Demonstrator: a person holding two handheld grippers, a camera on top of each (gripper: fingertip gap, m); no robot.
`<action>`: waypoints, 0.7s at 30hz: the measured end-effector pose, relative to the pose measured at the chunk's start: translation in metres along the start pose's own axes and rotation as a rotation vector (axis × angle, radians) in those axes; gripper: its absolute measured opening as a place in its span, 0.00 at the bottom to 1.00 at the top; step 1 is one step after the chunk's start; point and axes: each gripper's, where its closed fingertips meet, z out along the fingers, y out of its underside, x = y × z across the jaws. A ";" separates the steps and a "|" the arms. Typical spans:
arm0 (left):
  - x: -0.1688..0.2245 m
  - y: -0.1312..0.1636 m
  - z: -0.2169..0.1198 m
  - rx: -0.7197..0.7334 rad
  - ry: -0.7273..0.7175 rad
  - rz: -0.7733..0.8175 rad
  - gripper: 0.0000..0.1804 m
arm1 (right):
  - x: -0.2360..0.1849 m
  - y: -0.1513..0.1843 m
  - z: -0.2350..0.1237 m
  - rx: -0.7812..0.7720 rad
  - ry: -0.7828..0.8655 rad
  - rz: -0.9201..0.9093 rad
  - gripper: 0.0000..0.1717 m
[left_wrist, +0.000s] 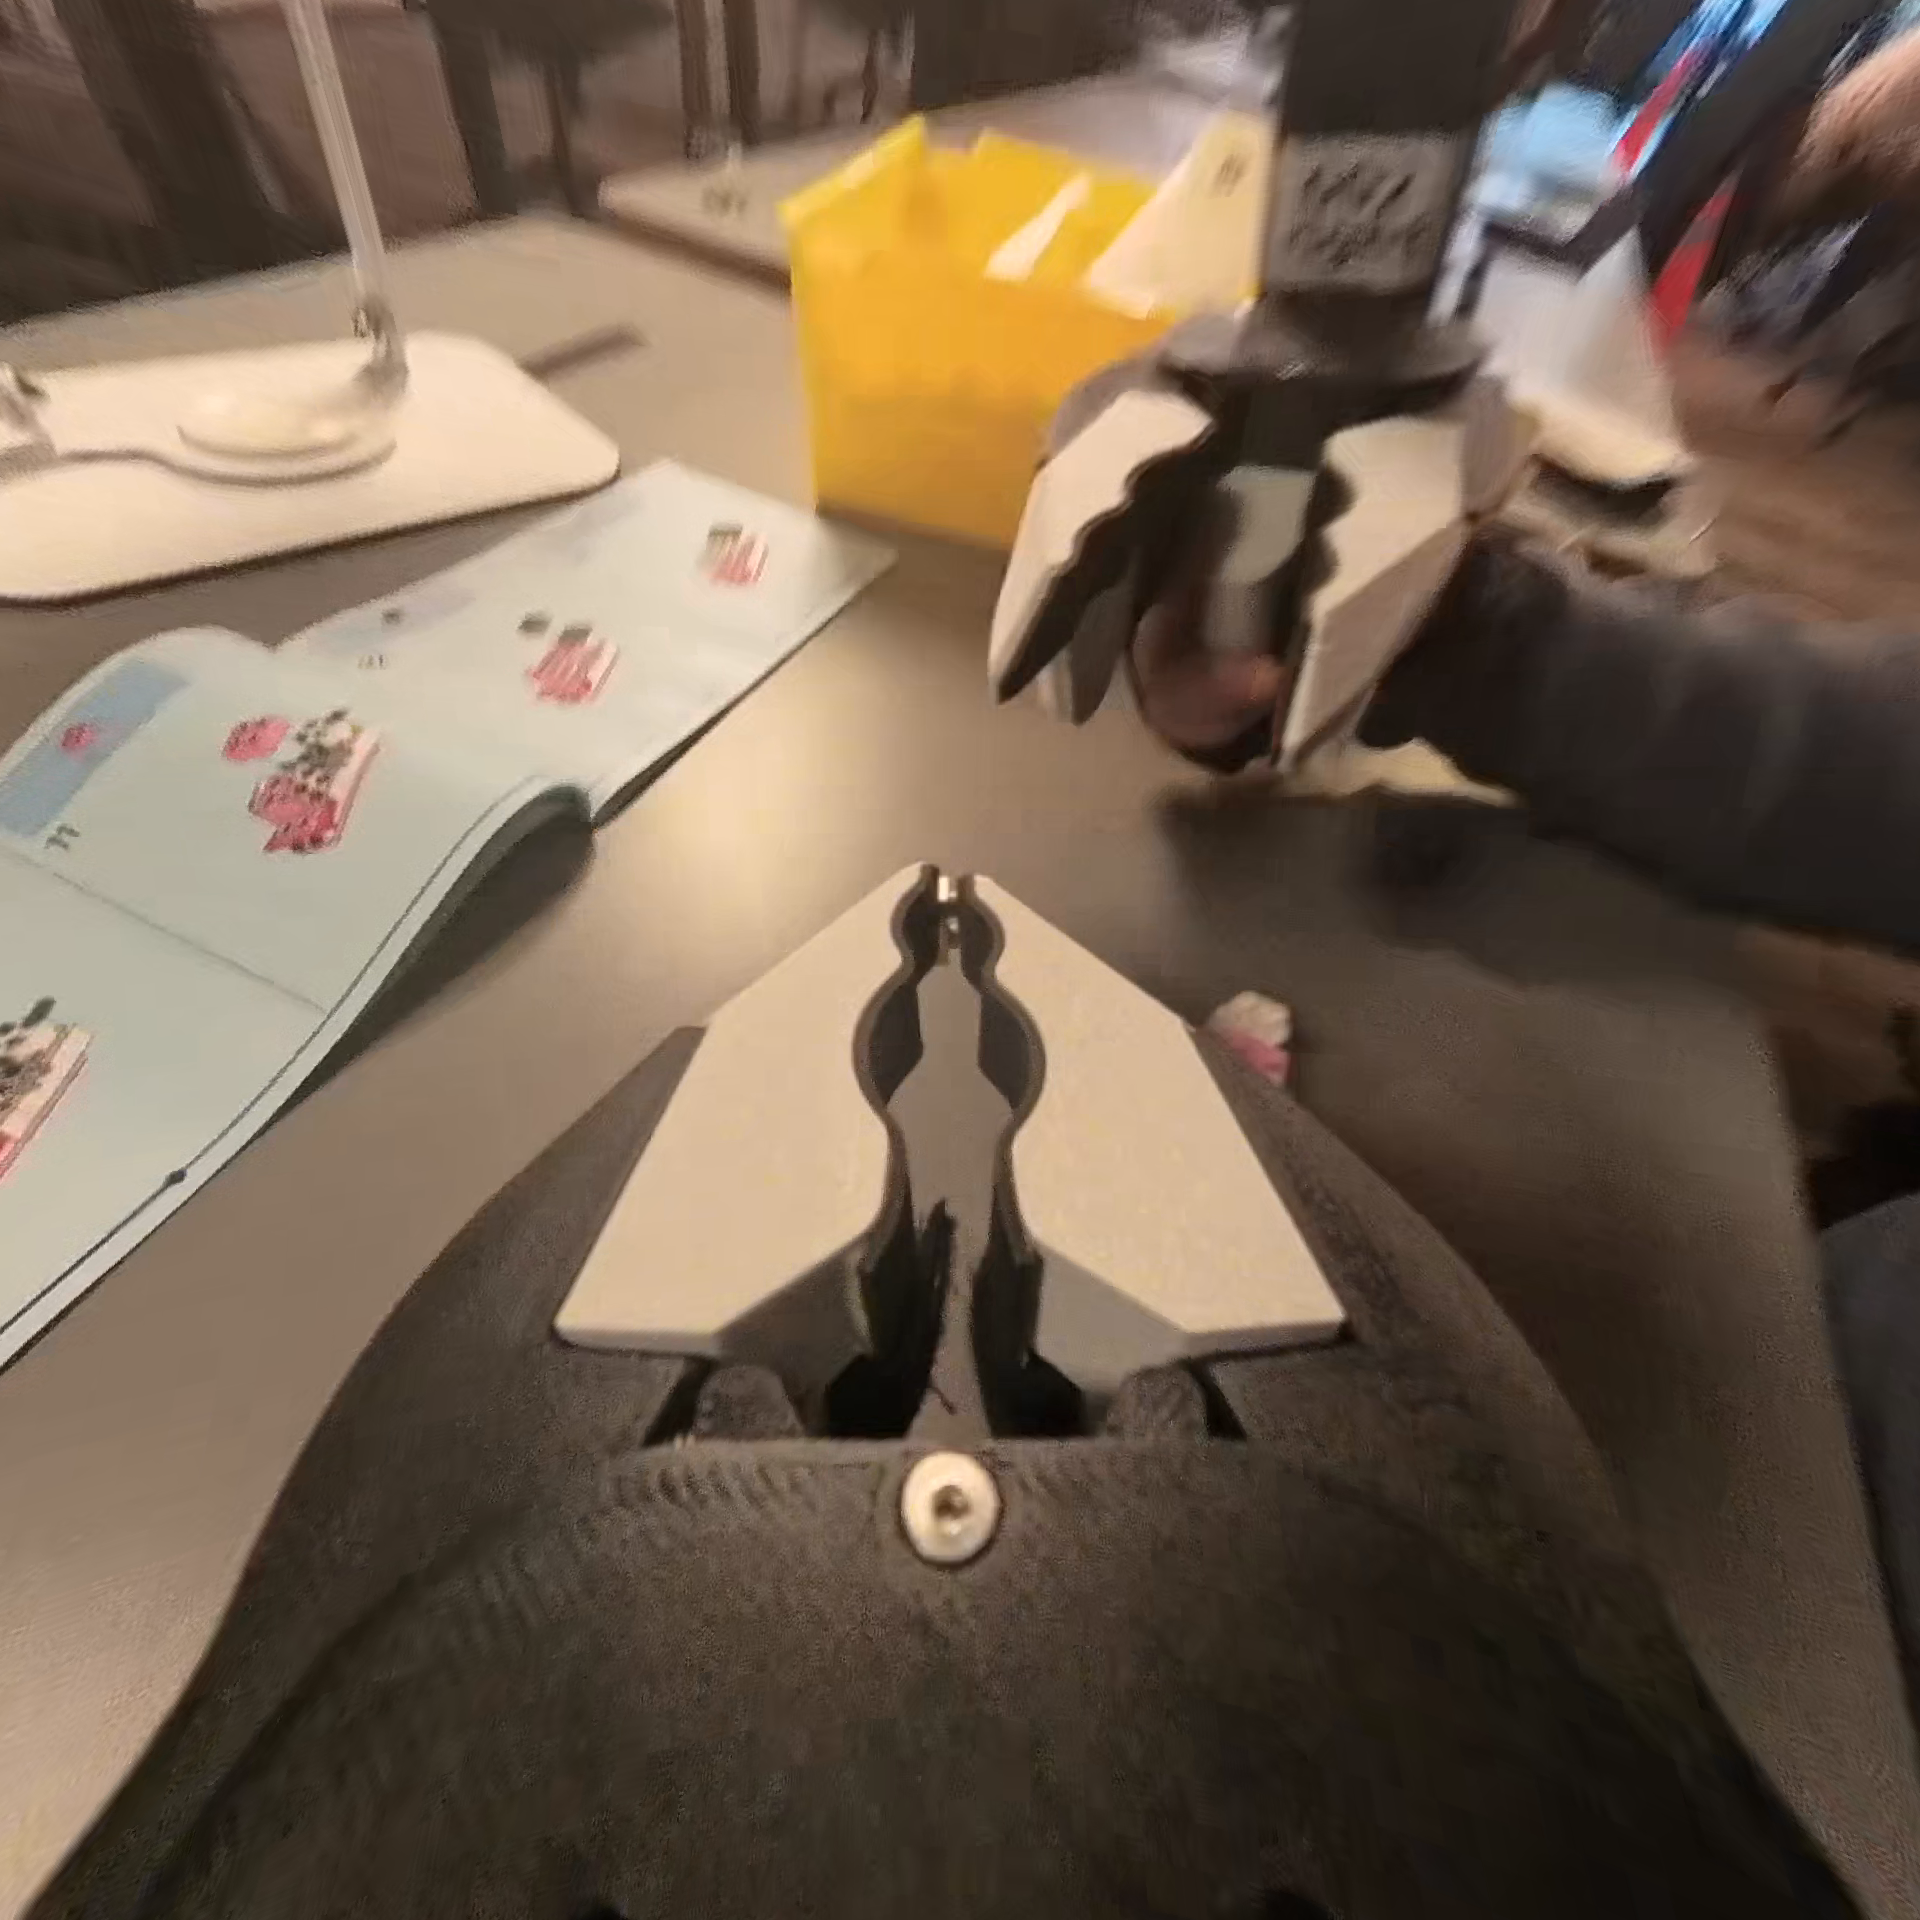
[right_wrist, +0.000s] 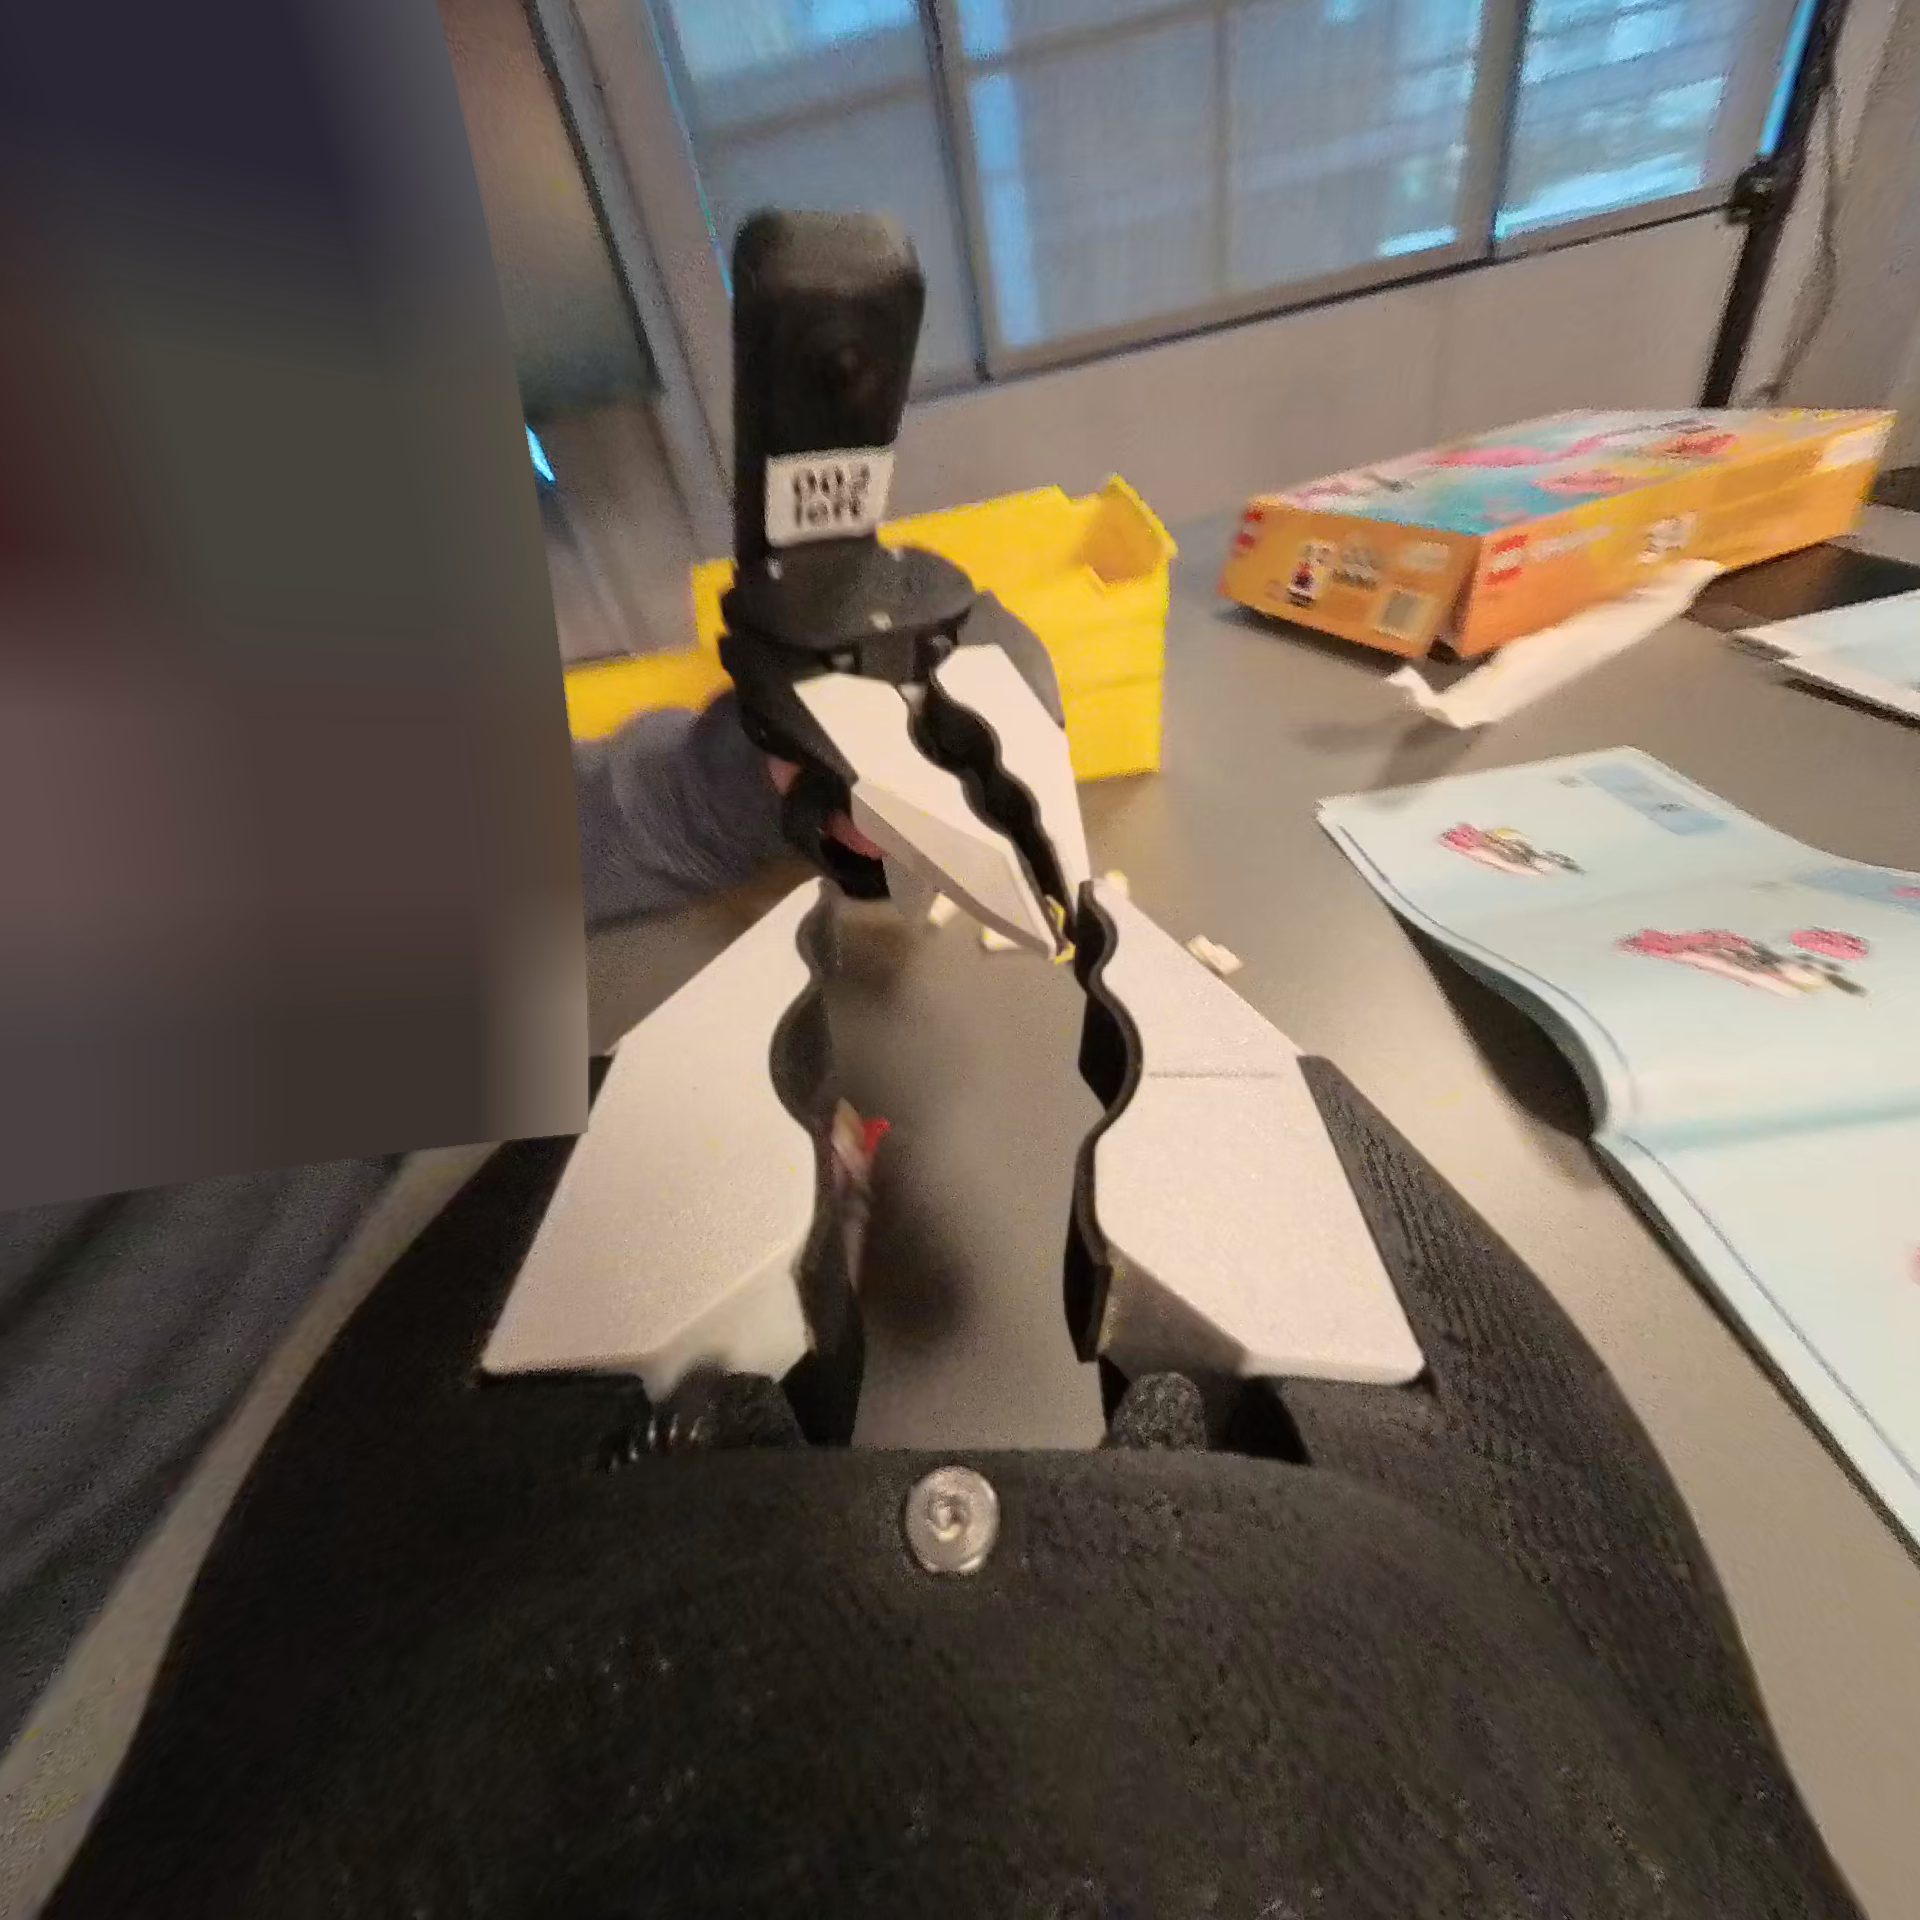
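Note:
My left gripper (left_wrist: 948, 883) is shut on a small pale piece (left_wrist: 948, 896), pinched at the very fingertips above the grey table (left_wrist: 727, 831). In the right wrist view the left gripper (right_wrist: 1055, 930) points down, and its tip with the tiny piece (right_wrist: 1062, 940) is right beside my right gripper's right fingertip (right_wrist: 1091, 909). My right gripper (right_wrist: 956, 904) is open with nothing between the pads. It also shows in the left wrist view (left_wrist: 1164, 727), tilted down over the table. A small white and red piece (right_wrist: 857, 1143) lies on the table under its left finger.
An open pale blue instruction booklet (left_wrist: 312, 790) (right_wrist: 1662, 987) lies on the table. A yellow bin (left_wrist: 935, 343) (right_wrist: 1112, 623) stands behind. An orange box (right_wrist: 1507, 540) lies far right. Small white pieces (right_wrist: 1210, 951) are scattered nearby, a pink-white piece (left_wrist: 1252, 1023) too. A white stand base (left_wrist: 291, 447) sits far left. The gap from one gripper's tips to the other's is roughly 4 cm.

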 end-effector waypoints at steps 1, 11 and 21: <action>-0.002 0.006 0.006 -0.044 -0.013 0.010 0.01 | 0.003 0.007 0.000 -0.029 0.029 -0.029 0.26; 0.008 0.046 0.038 -0.255 0.086 0.042 0.01 | 0.018 0.051 -0.012 -0.299 0.112 0.007 0.26; 0.003 0.061 0.032 -0.328 0.083 -0.013 0.03 | 0.022 0.061 -0.013 -0.347 0.125 0.069 0.27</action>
